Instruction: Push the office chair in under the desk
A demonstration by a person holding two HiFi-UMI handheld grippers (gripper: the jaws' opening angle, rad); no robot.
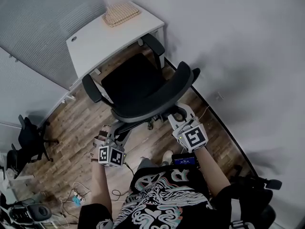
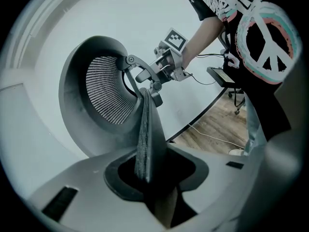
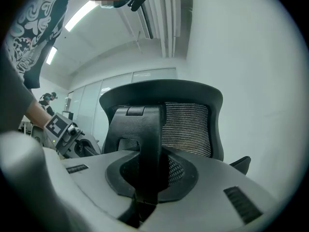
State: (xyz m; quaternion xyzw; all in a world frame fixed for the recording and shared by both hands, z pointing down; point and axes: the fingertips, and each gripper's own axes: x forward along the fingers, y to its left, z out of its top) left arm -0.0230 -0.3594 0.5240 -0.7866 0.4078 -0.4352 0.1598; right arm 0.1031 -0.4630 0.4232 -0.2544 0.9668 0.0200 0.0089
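Black office chair (image 1: 136,82) faces worktop (image 1: 102,44); my left gripper (image 1: 118,133) and right gripper (image 1: 177,117) each clamp its backrest (image 1: 164,95).

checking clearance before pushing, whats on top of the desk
A tan woven pad lies at the desk's far end, a small dark grommet at the other. The office chair partly covers its edge.

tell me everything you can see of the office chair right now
The office chair is black, with a broad seat, two armrests and a curved mesh backrest on a rigid frame. It stands upright on the wood floor, facing the white desk, seat mostly out from under it. The left gripper clamps the backrest's edge; the right gripper clamps its rear spine.
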